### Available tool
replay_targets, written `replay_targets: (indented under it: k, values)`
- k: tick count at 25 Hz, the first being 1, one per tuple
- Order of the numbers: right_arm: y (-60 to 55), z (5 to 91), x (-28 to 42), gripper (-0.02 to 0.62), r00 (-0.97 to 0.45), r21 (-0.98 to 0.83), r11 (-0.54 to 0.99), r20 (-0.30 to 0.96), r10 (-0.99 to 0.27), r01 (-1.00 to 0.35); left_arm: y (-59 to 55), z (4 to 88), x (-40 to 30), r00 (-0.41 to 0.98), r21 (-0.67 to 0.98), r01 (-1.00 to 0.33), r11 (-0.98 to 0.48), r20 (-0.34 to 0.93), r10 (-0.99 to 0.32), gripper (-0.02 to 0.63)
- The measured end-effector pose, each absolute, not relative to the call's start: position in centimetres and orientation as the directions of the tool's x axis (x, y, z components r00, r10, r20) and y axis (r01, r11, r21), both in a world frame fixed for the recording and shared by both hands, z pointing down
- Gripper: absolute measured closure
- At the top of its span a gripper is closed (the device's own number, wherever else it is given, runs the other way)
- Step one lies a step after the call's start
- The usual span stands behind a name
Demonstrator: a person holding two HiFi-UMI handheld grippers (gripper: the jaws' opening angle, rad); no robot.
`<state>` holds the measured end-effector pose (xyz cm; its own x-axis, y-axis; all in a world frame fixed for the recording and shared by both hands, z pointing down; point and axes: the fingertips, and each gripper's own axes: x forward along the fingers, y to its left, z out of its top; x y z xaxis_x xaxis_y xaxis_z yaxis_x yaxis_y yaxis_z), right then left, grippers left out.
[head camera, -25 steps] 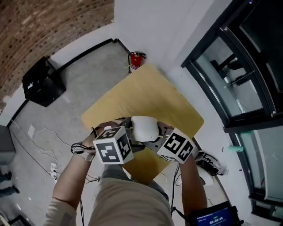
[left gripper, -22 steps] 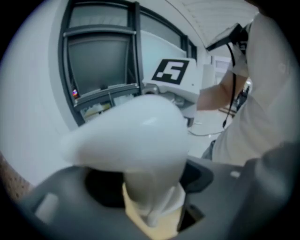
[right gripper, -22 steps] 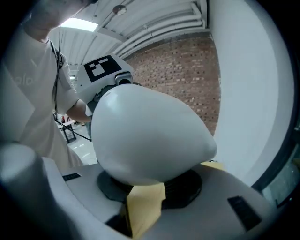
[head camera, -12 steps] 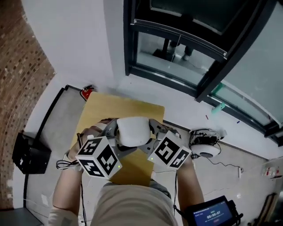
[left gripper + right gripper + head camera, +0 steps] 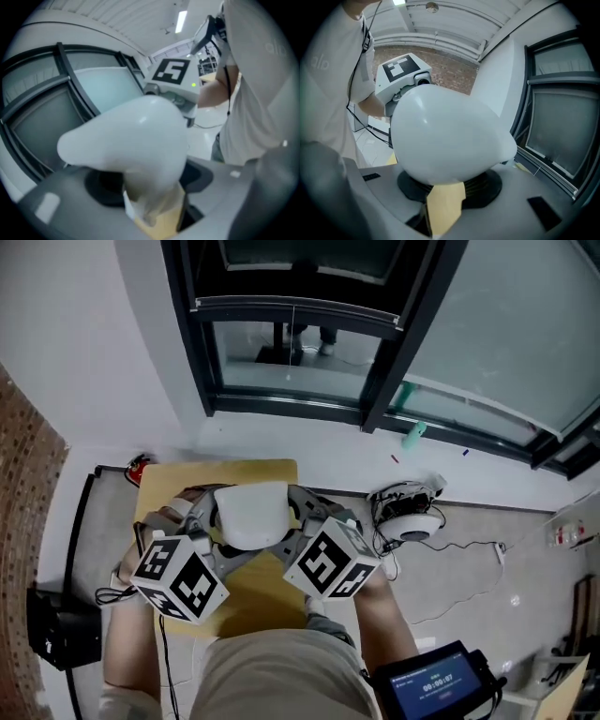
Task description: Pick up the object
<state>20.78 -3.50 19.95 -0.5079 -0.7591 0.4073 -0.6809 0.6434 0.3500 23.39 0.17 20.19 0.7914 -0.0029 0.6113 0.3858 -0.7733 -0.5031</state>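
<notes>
A smooth white rounded object (image 5: 248,514) hangs above the yellow table (image 5: 184,476), held between both grippers. My left gripper (image 5: 212,523) grips its left side and my right gripper (image 5: 294,519) its right side, the marker cubes nearer the person's body. In the left gripper view the white object (image 5: 131,140) fills the space between the jaws, with the right gripper's cube behind it. In the right gripper view the white object (image 5: 445,140) bulges over the jaws, and a strip of yellow table shows below.
A red fire extinguisher (image 5: 139,468) stands at the table's far left corner and a black box (image 5: 58,637) on the floor at left. A dark-framed window wall (image 5: 375,343) runs across the back. A white round device with cables (image 5: 411,517) lies on the floor to the right.
The head view has swung round: the window wall now fills the top and the table has shifted left. Both grippers keep their hold on the white object.
</notes>
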Motion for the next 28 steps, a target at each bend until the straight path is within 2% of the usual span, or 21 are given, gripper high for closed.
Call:
replay_targets:
  k: [12,28]
  values:
    - [-3.4,19.2,20.4,0.453,-0.471,0.453,0.617,0.401,-0.785,-0.643,0.2,19.1,23.2,0.841,-0.583,0.309,-0.752,0.536,-0.07,0.29]
    - [-3.2,19.3,20.4,0.454,-0.469,0.478,0.608,0.388,-0.793,-0.634,0.4,19.3,23.2,0.851,-0.607,0.295,-0.738,0.518,-0.086,0.29]
